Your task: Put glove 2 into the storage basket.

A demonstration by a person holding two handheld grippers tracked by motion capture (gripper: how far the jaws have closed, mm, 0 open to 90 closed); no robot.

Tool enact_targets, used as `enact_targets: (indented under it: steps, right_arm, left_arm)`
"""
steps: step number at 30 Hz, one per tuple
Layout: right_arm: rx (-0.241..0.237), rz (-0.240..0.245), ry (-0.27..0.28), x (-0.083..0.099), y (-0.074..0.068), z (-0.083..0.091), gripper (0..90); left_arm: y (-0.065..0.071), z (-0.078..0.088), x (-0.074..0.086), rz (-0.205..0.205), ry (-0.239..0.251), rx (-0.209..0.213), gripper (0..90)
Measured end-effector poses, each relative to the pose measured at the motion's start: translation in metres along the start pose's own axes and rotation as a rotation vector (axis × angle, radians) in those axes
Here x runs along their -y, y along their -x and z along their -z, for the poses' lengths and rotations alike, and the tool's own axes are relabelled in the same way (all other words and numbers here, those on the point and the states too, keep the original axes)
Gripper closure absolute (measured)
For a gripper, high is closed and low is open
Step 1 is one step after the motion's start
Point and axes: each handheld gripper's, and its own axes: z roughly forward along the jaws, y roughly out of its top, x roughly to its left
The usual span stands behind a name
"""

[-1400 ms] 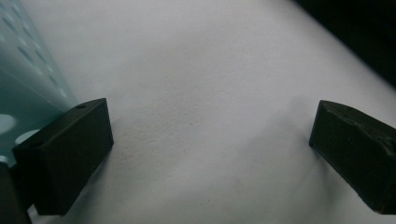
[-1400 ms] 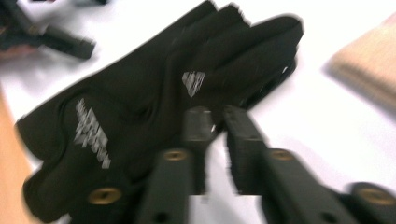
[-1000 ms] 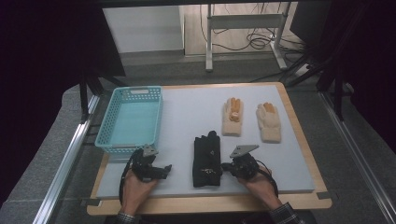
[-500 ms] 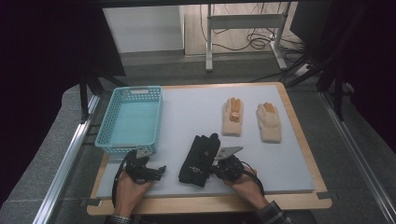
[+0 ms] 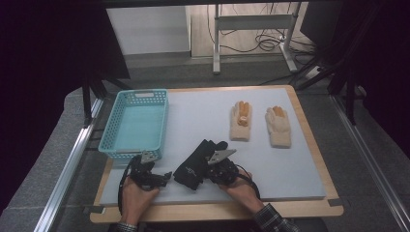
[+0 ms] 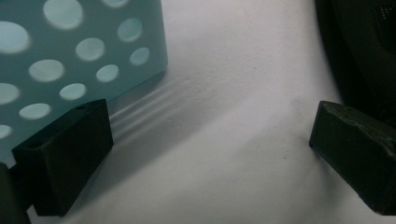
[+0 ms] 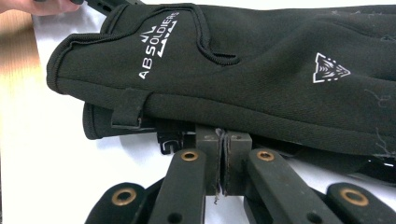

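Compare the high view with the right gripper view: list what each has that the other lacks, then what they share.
High view alone: the blue basket, two tan gloves, and the left gripper beside the basket. Right gripper view alone: white AB SOLDIERS lettering and a triangle logo on the black gloves, and the jaws closed together at their edge. Both: the black gloves, the right gripper, the white mat.

I'm seeing open table (image 5: pixel 193 116) lying between the blue basket (image 5: pixel 137 123) on the left and the two tan gloves (image 5: pixel 261 123) far right. Near me, the black gloves (image 5: pixel 196 162) are blocking the gap between my grippers; the basket's wall is crowding the left one.
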Motion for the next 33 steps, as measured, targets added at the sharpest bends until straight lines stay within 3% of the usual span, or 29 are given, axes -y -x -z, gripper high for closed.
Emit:
enact_targets:
  steps: [6, 10, 13, 18, 19, 23, 25, 29, 33]
  right_arm:
    - [0.011, 0.004, 0.008, 0.003, 0.002, 0.013, 83.0]
    - [0.047, -0.007, 0.021, 0.008, 0.01, 0.028, 79.7]
    - [0.103, -0.027, 0.036, 0.016, 0.022, 0.043, 73.2]
    - [0.146, -0.087, 0.045, 0.027, 0.038, 0.061, 66.9]
    - [0.181, -0.109, 0.047, 0.033, 0.046, 0.07, 63.4]
    - [0.235, -0.148, 0.055, 0.044, 0.059, 0.084, 55.4]
    - [0.248, -0.158, 0.056, 0.047, 0.062, 0.087, 53.1]
    - [0.316, -0.197, 0.06, 0.062, 0.075, 0.097, 39.7]
    - [0.365, -0.203, 0.047, 0.073, 0.08, 0.1, 31.0]
  left_arm:
    - [-0.001, 0.0, 0.0, 0.0, 0.001, 0.003, 0.0]
    - [-0.001, 0.0, 0.0, 0.0, 0.0, 0.004, 0.0]
    - [0.0, 0.0, 0.0, 0.001, 0.0, 0.003, 0.0]
    - [0.0, 0.0, 0.0, -0.001, 0.001, 0.003, 0.0]
    - [0.0, 0.0, 0.0, -0.001, 0.001, 0.003, 0.0]
    - [0.0, 0.0, 0.0, 0.004, 0.002, 0.002, 0.0]
    - [0.0, 0.0, 0.0, 0.0, 0.002, 0.002, 0.0]
    - [-0.001, 0.0, 0.0, 0.0, 0.002, 0.003, 0.0]
    - [-0.001, 0.0, 0.0, 0.001, 0.002, 0.004, 0.0]
